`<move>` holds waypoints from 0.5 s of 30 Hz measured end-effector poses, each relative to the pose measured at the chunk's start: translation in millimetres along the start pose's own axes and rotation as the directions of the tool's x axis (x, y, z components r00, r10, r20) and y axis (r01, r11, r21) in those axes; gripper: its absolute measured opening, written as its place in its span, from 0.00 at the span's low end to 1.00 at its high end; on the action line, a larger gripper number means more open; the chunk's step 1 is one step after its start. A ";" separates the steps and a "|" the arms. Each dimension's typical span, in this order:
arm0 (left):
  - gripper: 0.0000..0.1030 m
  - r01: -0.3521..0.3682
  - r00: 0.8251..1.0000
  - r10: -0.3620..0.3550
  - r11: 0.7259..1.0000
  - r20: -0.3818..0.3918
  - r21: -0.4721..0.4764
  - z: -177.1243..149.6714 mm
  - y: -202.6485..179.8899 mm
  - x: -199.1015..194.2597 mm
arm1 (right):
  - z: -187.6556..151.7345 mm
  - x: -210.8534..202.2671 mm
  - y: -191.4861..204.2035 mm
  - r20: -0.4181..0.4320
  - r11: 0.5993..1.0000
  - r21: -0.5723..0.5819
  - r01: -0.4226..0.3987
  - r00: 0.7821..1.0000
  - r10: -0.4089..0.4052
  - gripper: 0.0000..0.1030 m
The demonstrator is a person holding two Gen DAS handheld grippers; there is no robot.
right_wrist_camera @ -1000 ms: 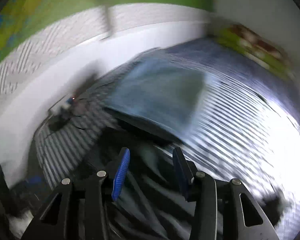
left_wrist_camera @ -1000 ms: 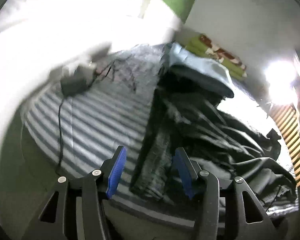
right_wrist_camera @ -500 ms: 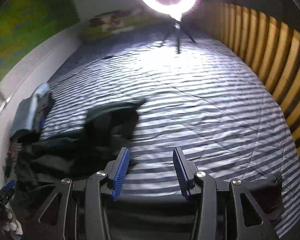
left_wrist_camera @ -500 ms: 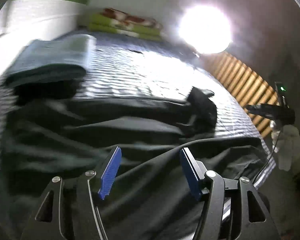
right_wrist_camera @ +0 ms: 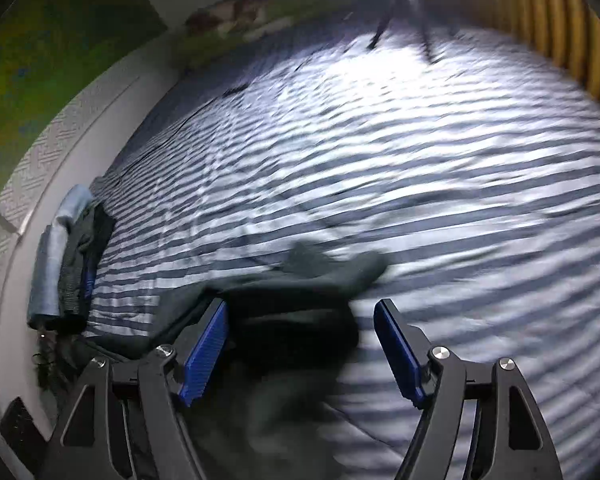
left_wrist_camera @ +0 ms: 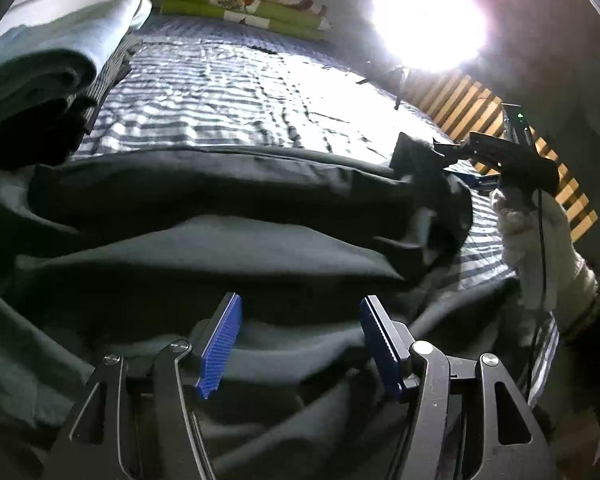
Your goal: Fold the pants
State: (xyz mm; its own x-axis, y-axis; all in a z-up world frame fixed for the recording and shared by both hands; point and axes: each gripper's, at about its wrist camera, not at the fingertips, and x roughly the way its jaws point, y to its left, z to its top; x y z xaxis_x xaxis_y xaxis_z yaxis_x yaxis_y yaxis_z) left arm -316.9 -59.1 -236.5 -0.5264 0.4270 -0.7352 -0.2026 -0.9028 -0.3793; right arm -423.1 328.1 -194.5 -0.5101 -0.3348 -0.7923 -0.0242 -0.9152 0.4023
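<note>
A: Where are the pants found, and what is being done with the grippers?

B: The dark pants are spread in loose ridges across the near part of the striped bed, one end reaching to the right. The left gripper is held low over the near folds, its jaws apart, and no cloth is pinched between the blue pads. The right gripper is aimed at the far right end of the pants; its jaws are opening, dark cloth is seen between them, and it is not pressed by either pad.

A: What could be spoiled from here?

B: Several layers could be caught at once, since the cloth is bunched and the edges are hard to make out in the dim, blurred view. A crooked fold would probably follow. If only one end is lifted, the ridges may be dragged toward the stacked clothes at the far left. The right gripper's cable could also be snagged in the cloth.
</note>
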 end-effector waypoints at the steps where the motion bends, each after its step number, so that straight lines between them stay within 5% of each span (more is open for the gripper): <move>1: 0.63 -0.007 1.000 0.007 1.000 -0.003 -0.009 1.5 3.8 2.4 | -1.8 6.9 4.2 -0.008 1.000 0.004 -0.025 1.000 0.025 0.52; 2: 0.63 -0.013 1.000 0.013 1.000 -0.003 -0.017 2.7 6.9 3.3 | -3.7 8.1 9.1 -0.003 1.000 0.001 -0.025 1.000 0.025 0.37; 3: 0.63 -0.015 1.000 0.015 1.000 -0.002 -0.022 4.0 8.6 3.2 | -5.9 7.0 14.5 0.004 1.000 -0.014 -0.014 1.000 0.014 0.06; 4: 0.63 -0.013 1.000 0.013 1.000 0.001 -0.028 5.2 9.8 2.5 | -9.0 -0.4 19.9 0.016 0.999 -0.036 -0.003 1.000 0.004 0.02; 11: 0.63 -0.025 1.000 0.026 0.999 0.017 -0.037 2.4 24.0 -9.0 | -38.9 -135.3 40.6 0.248 0.989 -0.117 0.086 0.967 -0.055 0.01; 15: 0.63 -0.024 0.999 0.025 0.999 0.025 -0.041 1.2 28.6 -16.1 | -65.4 -206.9 59.5 0.318 0.955 -0.123 0.269 0.922 -0.219 0.02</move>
State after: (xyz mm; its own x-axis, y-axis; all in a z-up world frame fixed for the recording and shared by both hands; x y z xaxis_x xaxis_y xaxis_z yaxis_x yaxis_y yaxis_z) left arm -315.2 -91.8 -234.9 -0.5518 0.4027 -0.7303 -0.1559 -0.9101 -0.3840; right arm -262.8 328.2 -36.7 -0.7388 -0.0367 -0.6729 -0.0548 -0.9919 0.1143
